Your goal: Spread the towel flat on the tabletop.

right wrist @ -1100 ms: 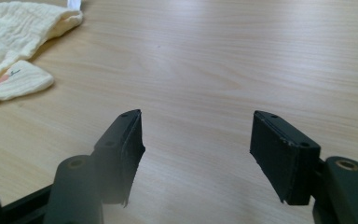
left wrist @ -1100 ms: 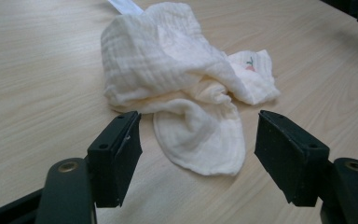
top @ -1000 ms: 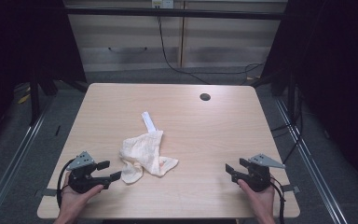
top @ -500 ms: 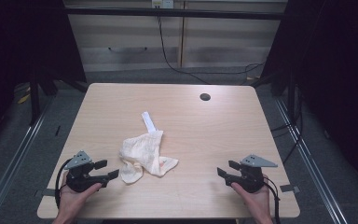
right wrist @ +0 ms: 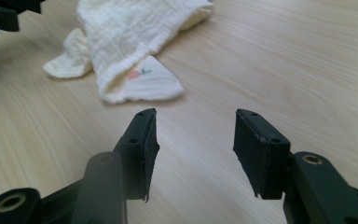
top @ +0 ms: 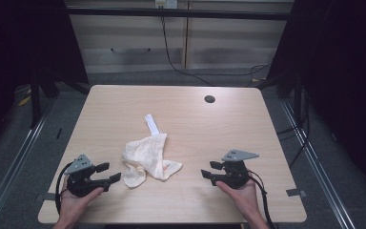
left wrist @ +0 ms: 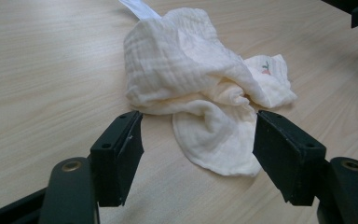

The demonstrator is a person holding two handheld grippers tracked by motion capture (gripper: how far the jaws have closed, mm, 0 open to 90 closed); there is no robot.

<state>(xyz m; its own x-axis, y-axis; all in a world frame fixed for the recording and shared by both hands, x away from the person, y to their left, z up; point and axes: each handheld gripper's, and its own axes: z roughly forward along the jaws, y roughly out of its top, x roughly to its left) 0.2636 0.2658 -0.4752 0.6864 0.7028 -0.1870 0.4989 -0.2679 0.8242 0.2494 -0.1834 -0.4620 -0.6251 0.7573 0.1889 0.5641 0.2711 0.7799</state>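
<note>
The cloth [top: 148, 160], a crumpled cream muslin piece, lies on the light wooden table [top: 181, 119] a little toward the near edge from its middle, bunched into soft folds with a narrow white strip [top: 151, 124] running out of it toward about 12 o'clock in the high view. A small flap of it spreads toward 4 o'clock, and a rounded lobe hangs toward 7 o'clock. The left gripper [top: 109, 172] sits at about 8 o'clock from the cloth, held low over the table in the person's left hand [top: 74, 200], its jaws spread apart and holding nothing; in the left gripper view the rounded lobe of the cloth [left wrist: 205, 98] lies just ahead of and between the two jaw tips, near them but not touched by either. The right gripper [top: 208, 170] is at about 4 o'clock from the cloth, in the right hand [top: 240, 193], clearly apart from the fabric with bare wood between; its jaws are also spread and empty. In the right gripper view the cloth [right wrist: 130, 44] lies ahead toward 11 o'clock, its near flap bearing a small pink and dark mark. A dark round hole [top: 209, 99] sits in the tabletop toward the far right, at about 1 o'clock from the cloth and well apart from it.
</note>
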